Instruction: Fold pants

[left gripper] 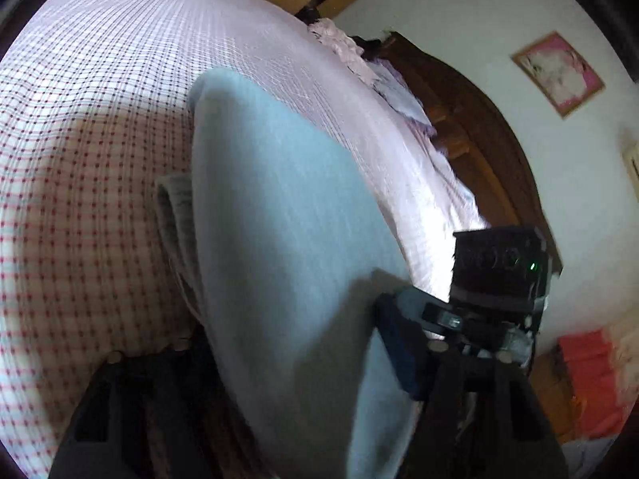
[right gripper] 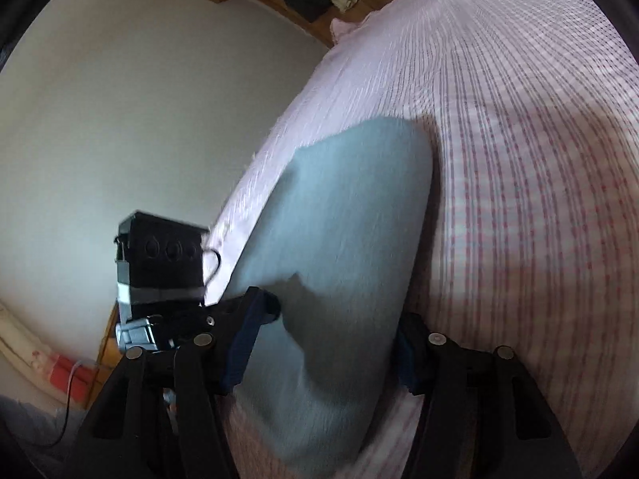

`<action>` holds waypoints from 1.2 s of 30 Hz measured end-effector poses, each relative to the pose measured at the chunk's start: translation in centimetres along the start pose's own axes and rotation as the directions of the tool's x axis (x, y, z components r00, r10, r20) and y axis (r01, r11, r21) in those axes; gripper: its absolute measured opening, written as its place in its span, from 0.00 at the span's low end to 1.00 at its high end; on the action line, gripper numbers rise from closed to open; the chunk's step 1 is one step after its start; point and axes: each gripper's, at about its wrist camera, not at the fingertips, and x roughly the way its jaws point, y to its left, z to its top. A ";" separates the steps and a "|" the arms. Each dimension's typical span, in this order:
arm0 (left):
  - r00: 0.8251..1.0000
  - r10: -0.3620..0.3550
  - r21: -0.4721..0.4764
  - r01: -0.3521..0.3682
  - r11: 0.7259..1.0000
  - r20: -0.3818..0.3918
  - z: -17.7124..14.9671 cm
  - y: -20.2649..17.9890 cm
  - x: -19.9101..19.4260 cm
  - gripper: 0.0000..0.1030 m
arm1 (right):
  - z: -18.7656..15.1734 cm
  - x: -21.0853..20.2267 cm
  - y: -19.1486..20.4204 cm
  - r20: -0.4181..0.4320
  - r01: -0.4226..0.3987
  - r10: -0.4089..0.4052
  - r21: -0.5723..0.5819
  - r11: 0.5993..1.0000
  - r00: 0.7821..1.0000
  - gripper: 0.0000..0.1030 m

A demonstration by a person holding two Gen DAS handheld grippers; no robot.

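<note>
pants (left gripper: 279,215): lying lengthwise on checked bedsheet (left gripper: 80,199), being lifted for a fold
left gripper (left gripper: 295,363): straddling cloth edge; grip state unclear
right gripper (right gripper: 331,339): same, cannot tell

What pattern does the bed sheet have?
The bed sheet is a pale pink check with small red dots, clearest in the left wrist view.

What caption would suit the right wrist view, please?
Light blue pants lying on the checked bedsheet, framed between the open right hand-held gripper.
</note>
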 end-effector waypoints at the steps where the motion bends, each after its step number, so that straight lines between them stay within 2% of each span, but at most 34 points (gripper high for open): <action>1: 1.000 -0.004 -0.002 0.004 1.000 0.005 0.3 -0.2 -0.2 0.56 | 0.6 0.1 0.3 0.001 0.023 -0.023 -0.006 1.000 1.000 0.26; 5: 0.999 -0.001 0.075 -0.002 0.997 0.035 1.2 -2.7 -1.3 0.54 | 2.4 -0.9 2.0 0.023 0.054 -0.053 -0.062 0.997 0.998 0.26; 12: 0.997 -0.023 0.181 0.009 0.983 0.070 5.4 -7.6 0.4 0.54 | 7.3 -5.2 2.9 0.119 0.106 -0.091 -0.133 0.985 0.989 0.26; 17: 0.992 -0.013 0.208 -0.013 0.978 0.122 10.2 -8.9 4.5 0.54 | 11.9 -5.6 0.1 0.164 0.129 -0.107 -0.133 0.983 0.981 0.27; 20: 0.989 -0.002 0.220 -0.031 0.975 0.148 12.5 -7.8 8.2 0.54 | 13.8 -4.6 -2.7 0.184 0.130 -0.106 -0.124 0.984 0.977 0.27; 22: 0.987 0.029 0.209 -0.062 0.976 0.158 13.5 -6.4 10.3 0.54 | 14.9 -3.1 -5.7 0.150 0.162 -0.147 -0.090 0.983 0.978 0.27; 23: 0.987 0.056 0.172 -0.082 0.982 0.148 14.0 -5.5 11.8 0.54 | 15.5 -2.2 -7.0 0.128 0.189 -0.179 -0.071 0.979 0.976 0.27; 25: 0.986 0.110 0.173 -0.130 0.976 0.122 14.2 -4.5 14.3 0.53 | 15.6 -0.9 -8.7 0.093 0.228 -0.223 -0.049 0.972 0.970 0.27; 30: 0.976 0.145 0.227 -0.180 0.957 0.161 13.1 -4.9 15.4 0.56 | 15.1 -0.8 -10.2 0.119 0.205 -0.197 -0.055 0.977 0.973 0.27; 32: 0.975 0.151 0.232 -0.186 0.955 0.163 12.9 -4.9 15.7 0.56 | 13.2 -2.5 -10.9 0.122 0.193 -0.186 -0.046 0.980 0.975 0.27; 36: 0.977 0.143 0.228 -0.177 0.957 0.161 12.8 -4.9 16.1 0.57 | 12.9 -3.2 -12.0 0.123 0.187 -0.180 -0.046 0.981 0.976 0.27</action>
